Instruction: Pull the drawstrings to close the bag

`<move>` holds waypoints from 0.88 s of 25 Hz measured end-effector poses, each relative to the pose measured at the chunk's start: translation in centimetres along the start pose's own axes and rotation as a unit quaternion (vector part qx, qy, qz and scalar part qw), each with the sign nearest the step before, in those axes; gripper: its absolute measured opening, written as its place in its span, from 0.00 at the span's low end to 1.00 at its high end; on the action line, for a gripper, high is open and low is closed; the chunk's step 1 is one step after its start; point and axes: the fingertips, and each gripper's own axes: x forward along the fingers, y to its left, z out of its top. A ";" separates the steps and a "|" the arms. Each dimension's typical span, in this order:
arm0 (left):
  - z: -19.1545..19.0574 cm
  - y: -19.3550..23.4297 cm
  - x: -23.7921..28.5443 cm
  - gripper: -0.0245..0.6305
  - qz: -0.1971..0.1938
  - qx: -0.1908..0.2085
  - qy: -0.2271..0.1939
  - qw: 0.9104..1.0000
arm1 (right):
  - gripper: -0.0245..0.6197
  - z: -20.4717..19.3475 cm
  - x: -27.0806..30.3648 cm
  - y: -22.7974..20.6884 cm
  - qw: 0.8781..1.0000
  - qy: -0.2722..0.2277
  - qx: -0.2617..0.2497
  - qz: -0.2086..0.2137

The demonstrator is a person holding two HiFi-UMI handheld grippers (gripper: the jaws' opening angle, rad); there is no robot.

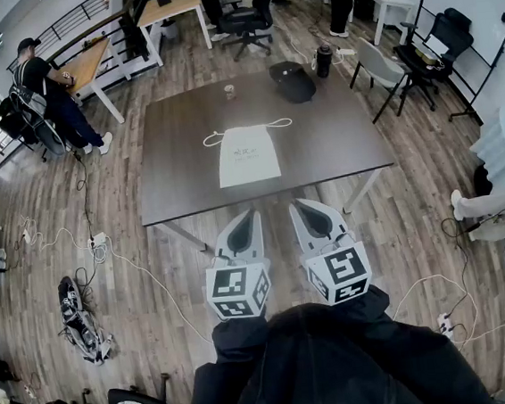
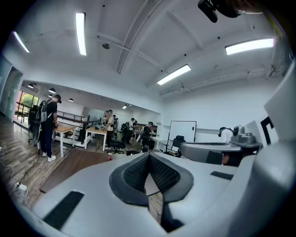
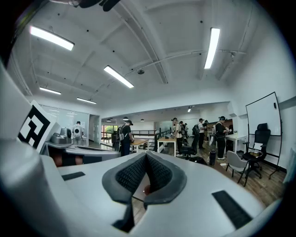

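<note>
The white bag (image 1: pixel 248 155) lies flat near the middle of the dark table (image 1: pixel 179 182), with its mouth toward the far edge. We note the mouth is not gathered: the top edge runs about as wide as the body. The drawstrings (image 1: pixel 247 131) lie slack on the tabletop along that edge, one loop trailing past the left corner and one past the right. There is faint print on the upper cloth, which we cannot read.

Neither tool touches the bag. The left gripper (image 1: pixel 253 213) and right gripper (image 1: pixel 297 204) hang side by side on the near side of the table, close to our body. Their tips point toward the bag and are well apart from it.

In the left gripper view the ribbed pads (image 2: pixel 135 174) meet at the tip, and we see only table and floor through the gap behind them. The right gripper view shows the same. Both sets of jaws are fully together and hold nothing.

On the far right part of the table sits a black cap (image 1: pixel 294 81). A small cup (image 1: pixel 230 91) stands near the far edge. A dark bottle (image 1: pixel 324 59) stands just beyond the far right corner. White cables (image 1: pixel 105 252) trail over the wooden floor (image 1: pixel 415 215) to our left. Several people stand at desks (image 1: pixel 169 8) farther off.
</note>
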 end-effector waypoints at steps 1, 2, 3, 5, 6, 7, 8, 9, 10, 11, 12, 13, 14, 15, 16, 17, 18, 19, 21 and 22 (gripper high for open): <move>-0.1 0.2 -0.1 0.09 0.001 0.000 0.001 1.000 | 0.07 -0.1 0.0 0.1 1.000 0.000 0.004 -0.002; -0.1 0.3 -0.3 0.09 0.001 -0.001 0.002 1.000 | 0.07 -0.1 0.1 0.2 1.000 0.001 0.008 -0.002; -0.1 0.4 -0.3 0.09 0.002 -0.001 0.004 1.000 | 0.07 -0.1 0.2 0.3 1.000 0.000 0.011 -0.002; -0.1 0.7 -0.3 0.09 0.004 -0.002 0.005 1.000 | 0.07 -0.1 0.3 0.4 1.000 -0.001 0.013 0.003; -0.2 0.8 -0.3 0.09 0.004 -0.002 0.006 1.000 | 0.07 -0.1 0.4 0.5 1.000 -0.003 0.012 0.006; -0.2 0.9 -0.3 0.09 0.005 -0.002 0.007 1.000 | 0.07 -0.1 0.5 0.6 1.000 -0.004 0.011 0.008; -0.3 1.0 -0.3 0.09 0.005 -0.002 0.008 1.000 | 0.07 -0.2 0.6 0.8 1.000 -0.004 0.011 0.010; -0.4 1.1 -0.3 0.09 0.005 -0.002 0.009 1.000 | 0.07 -0.3 0.7 1.0 1.000 -0.004 0.011 0.013; -0.6 1.2 -0.4 0.09 0.005 -0.003 0.011 1.000 | 0.07 -0.4 0.8 1.1 1.000 -0.003 0.011 0.015; -0.8 1.3 -0.5 0.09 0.004 -0.004 0.012 1.000 | 0.07 -0.6 0.9 1.3 1.000 -0.001 0.011 0.017; -1.0 1.4 -0.5 0.09 0.004 -0.006 0.013 1.000 | 0.07 -0.8 1.0 1.5 1.000 0.002 0.012 0.019; -1.2 1.7 -0.7 0.09 0.004 -0.008 0.015 1.000 | 0.07 -1.0 1.1 1.7 1.000 0.005 0.012 0.020; -1.4 2.0 -0.8 0.09 0.005 -0.009 0.018 1.000 | 0.07 -1.3 1.3 2.0 1.000 0.010 0.012 0.020; -1.6 2.4 -1.0 0.09 0.007 -0.011 0.021 1.000 | 0.07 -1.5 1.5 2.2 1.000 0.015 0.012 0.020; -1.7 2.8 -1.1 0.09 0.009 -0.013 0.023 1.000 | 0.07 -1.8 1.7 2.5 1.000 0.021 0.012 0.019; -1.9 3.2 -1.2 0.09 0.010 -0.014 0.025 1.000 | 0.07 -2.0 2.0 2.7 0.999 0.027 0.011 0.019; -2.2 3.5 -1.3 0.09 0.010 -0.016 0.027 0.999 | 0.07 -2.3 2.2 3.0 0.999 0.031 0.010 0.019; -2.5 3.9 -1.5 0.09 0.010 -0.018 0.029 0.999 | 0.07 -2.7 2.5 3.4 0.999 0.036 0.009 0.020; -3.2 4.7 -2.0 0.09 0.008 -0.022 0.035 0.999 | 0.07 -3.4 2.9 4.3 0.999 0.043 0.007 0.021; -3.6 5.1 -2.2 0.09 0.007 -0.024 0.038 0.999 | 0.07 -3.7 3.1 4.8 0.999 0.047 0.007 0.022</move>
